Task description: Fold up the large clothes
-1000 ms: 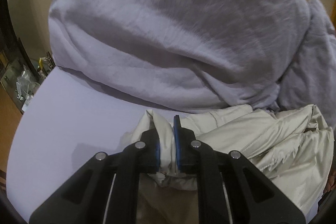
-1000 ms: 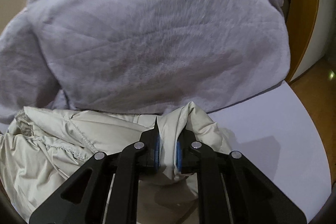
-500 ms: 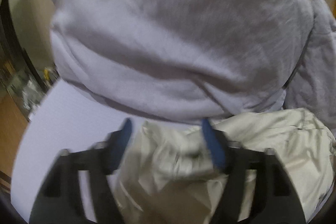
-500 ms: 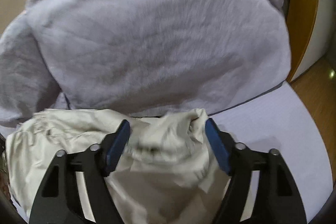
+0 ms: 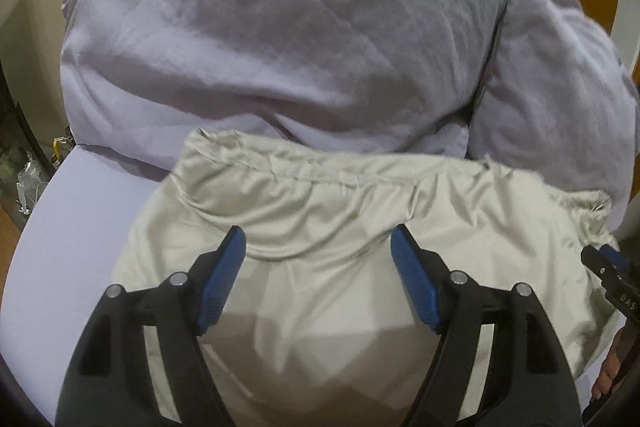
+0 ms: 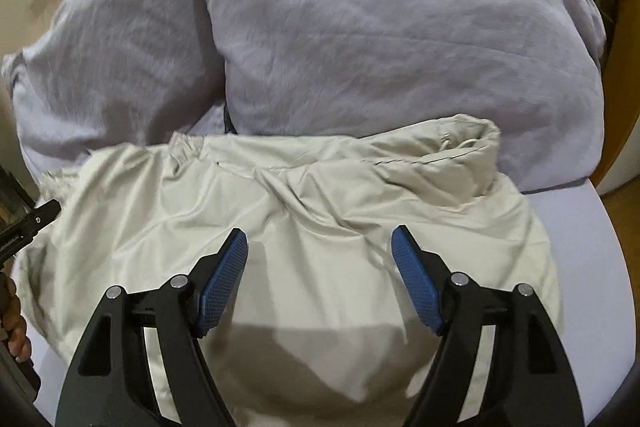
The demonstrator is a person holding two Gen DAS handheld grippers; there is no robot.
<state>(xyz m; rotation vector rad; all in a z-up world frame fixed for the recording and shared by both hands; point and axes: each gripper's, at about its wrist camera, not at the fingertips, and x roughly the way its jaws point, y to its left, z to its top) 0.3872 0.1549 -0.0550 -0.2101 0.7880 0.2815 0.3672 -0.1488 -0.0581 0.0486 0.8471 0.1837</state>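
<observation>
Having just released the jacket (image 5: 332,227), both the left gripper (image 5: 318,251) and right gripper (image 6: 319,251) hang wide at six o'clock; this fold looks done.

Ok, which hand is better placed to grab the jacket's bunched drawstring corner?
Right, probably: the right gripper, fingers open, hovers below the drawstring corner; the left gripper sits far across the jacket.

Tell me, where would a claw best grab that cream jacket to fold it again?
Probably the jacket's puffy far corner by the drawstring, coming from above and the near side. That rolled edge stands up off the bed, giving something to pinch; the middle lies smooth and flat.
</observation>
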